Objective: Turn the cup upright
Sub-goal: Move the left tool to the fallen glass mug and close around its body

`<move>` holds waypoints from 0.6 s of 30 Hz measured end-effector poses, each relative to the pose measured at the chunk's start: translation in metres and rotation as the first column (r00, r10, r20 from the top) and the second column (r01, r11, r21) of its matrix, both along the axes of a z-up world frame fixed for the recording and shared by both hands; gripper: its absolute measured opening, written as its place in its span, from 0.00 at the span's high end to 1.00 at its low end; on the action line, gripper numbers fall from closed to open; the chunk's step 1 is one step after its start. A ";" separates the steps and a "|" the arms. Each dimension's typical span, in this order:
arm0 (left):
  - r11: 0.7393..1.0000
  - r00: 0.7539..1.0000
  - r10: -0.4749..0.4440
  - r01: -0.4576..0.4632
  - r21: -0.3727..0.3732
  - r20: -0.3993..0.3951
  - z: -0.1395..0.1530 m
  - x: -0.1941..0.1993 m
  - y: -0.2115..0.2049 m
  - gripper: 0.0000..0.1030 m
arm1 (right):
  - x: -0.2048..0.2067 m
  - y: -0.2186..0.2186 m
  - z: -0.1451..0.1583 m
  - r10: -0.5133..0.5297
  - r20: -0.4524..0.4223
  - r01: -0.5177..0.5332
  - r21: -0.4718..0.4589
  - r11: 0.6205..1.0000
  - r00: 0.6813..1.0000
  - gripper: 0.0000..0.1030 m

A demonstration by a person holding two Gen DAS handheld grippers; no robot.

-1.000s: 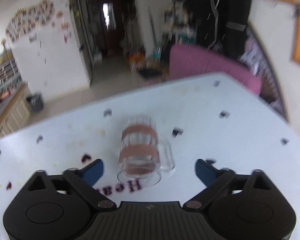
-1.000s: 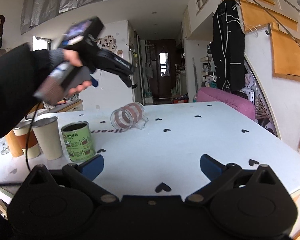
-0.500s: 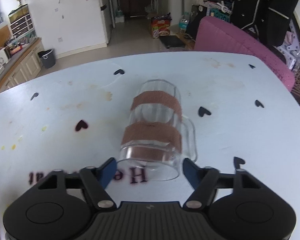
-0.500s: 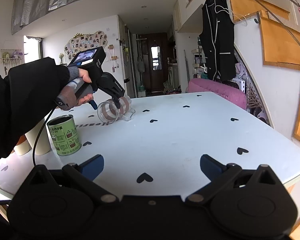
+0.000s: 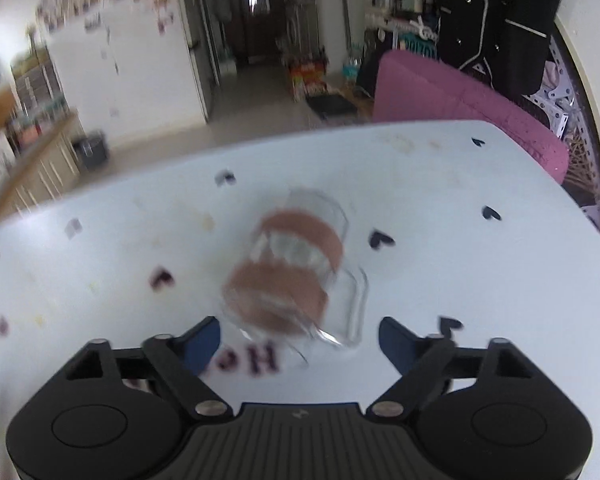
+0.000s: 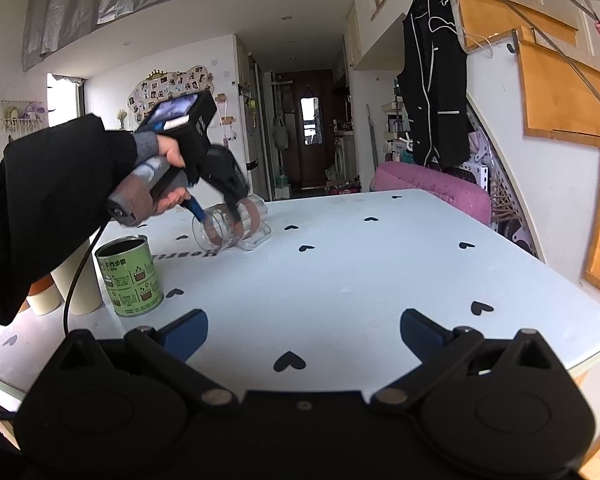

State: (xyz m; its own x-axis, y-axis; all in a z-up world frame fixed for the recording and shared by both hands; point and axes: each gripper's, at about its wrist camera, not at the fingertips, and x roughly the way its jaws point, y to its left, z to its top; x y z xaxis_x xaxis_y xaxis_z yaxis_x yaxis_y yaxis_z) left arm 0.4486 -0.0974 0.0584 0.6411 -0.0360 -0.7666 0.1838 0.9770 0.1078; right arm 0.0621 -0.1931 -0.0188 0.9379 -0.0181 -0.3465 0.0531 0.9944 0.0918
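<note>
A clear glass mug [image 5: 296, 272] with two brown tape bands lies on its side on the white table [image 5: 460, 208], mouth toward me, handle to the right. It also shows in the right wrist view [image 6: 236, 226]. My left gripper [image 5: 300, 344] is open, its blue fingertips either side of the mug's mouth end, not touching it. The view is blurred. In the right wrist view the left gripper [image 6: 216, 208] straddles the mug. My right gripper [image 6: 304, 330] is open and empty, low over the table's near edge.
A green tin can [image 6: 130, 276] and two cream paper cups [image 6: 66, 288] stand at the table's left side. Black heart stickers dot the table. A pink sofa [image 6: 432, 184] sits beyond the far edge. The table's right edge [image 6: 580, 292] is near.
My left gripper came down to the mug's mouth end with narrower jaws half a second ago; now the jaws stand wider and the view has pulled back slightly. The right gripper has barely moved.
</note>
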 end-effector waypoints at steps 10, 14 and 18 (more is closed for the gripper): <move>0.996 0.999 -0.036 0.038 0.078 -0.031 -0.019 0.049 0.002 0.12 | 0.011 -0.010 -0.013 -0.014 -0.047 0.015 0.017 1.000 0.999 0.00; 0.996 0.997 -0.040 0.045 0.073 -0.067 -0.033 0.062 0.005 0.17 | 0.017 -0.017 -0.018 -0.035 -0.068 0.037 0.026 0.999 0.997 0.00; 0.995 0.995 -0.064 0.070 0.076 -0.082 -0.040 0.061 0.002 0.24 | 0.024 -0.019 -0.022 -0.037 -0.085 0.040 0.033 0.999 0.996 0.00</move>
State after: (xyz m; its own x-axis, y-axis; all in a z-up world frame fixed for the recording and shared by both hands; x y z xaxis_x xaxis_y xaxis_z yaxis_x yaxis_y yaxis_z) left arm 0.5096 -0.0949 0.0183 0.5767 -0.0144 -0.8169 0.2599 0.9512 0.1667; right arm 0.0861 -0.2123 -0.0404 0.9040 -0.0405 -0.4257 0.1008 0.9876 0.1200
